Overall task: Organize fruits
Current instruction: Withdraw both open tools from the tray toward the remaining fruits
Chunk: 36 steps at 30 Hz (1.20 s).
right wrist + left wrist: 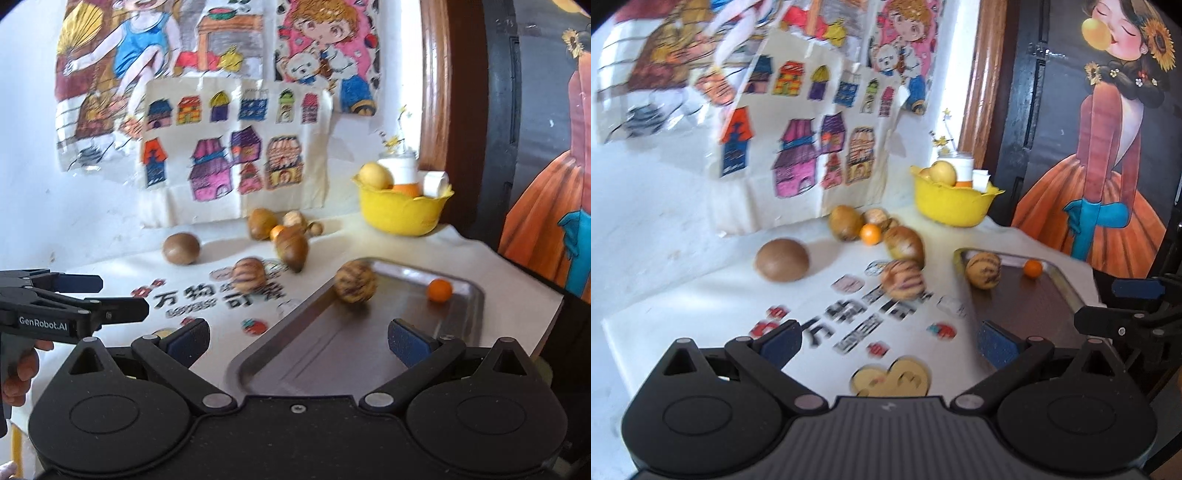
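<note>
Both grippers, left (888,341) and right (297,341), gape wide, holding nothing, above the near table edge. The tray (465,317) at the right edge holds a striped fruit (355,281) and a small orange (439,290), apart. The yellow bowl (402,214) behind holds fruit and cups. An oblong fruit (291,248) lies left of the tray, long axis toward the camera.

Bright daylight, perhaps from the left; motion-blurred, fisheye-warped edges.

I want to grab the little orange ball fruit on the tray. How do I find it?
Look for the shiny metal tray on the white table, right of the printed cloth. Two fruits sit at its far end: a big round tan fruit with dark stripes and, nearer the tray's far right corner, the small round orange fruit. It is the smaller, smooth, bright orange one.
</note>
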Motion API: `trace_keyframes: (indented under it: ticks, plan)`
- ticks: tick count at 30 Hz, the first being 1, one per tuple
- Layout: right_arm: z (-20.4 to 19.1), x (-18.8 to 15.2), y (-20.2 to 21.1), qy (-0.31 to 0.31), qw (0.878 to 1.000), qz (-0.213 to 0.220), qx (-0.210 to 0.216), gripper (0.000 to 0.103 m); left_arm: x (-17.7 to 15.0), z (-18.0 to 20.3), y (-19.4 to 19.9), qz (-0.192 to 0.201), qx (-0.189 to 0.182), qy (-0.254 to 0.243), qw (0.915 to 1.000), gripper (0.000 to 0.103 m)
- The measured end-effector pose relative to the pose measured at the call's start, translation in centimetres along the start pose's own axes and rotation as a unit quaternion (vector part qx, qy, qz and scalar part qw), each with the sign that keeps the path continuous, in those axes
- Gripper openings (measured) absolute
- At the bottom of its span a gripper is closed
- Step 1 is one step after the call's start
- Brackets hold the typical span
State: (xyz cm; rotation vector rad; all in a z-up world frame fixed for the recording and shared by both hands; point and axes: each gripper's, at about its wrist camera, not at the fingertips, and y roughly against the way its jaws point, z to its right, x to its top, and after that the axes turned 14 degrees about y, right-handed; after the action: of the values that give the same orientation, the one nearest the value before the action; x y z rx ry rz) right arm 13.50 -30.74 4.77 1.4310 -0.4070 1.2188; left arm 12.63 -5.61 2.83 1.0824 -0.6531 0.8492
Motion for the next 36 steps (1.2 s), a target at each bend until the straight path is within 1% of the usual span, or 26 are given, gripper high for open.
trace_keyframes:
  ticks: [8,17,21,27,36]
  plan:
    - [-3.8,-0.7,-0.7,0.013,0.999,-0.021,0.034,0.102,-0.7,-3.9,1.9,-0.007,0.028,0.02,0.9994,0.103]
    - [-7.1,-0.1,-2.9,0.028,0.996,-0.034,0.074,0.102,-0.4,-7.3,2.2,-0.008,0.047,0.042,0.998,0.103]
    - [-8.0,0.1,-4.2,0.033,0.995,-0.041,0.085,0.102,0.1,-8.5,1.6,-0.011,0.056,0.056,0.9968,0.103]
    - [-8.8,0.1,-6.3,0.033,0.993,-0.052,0.101,0.102,0.7,-9.6,0.6,-0.013,0.064,0.06,0.996,0.103]
    - [-8.7,1.0,-9.9,0.039,0.992,-0.059,0.106,0.102,2.6,-10.2,-2.2,-0.01,0.068,0.061,0.9958,0.103]
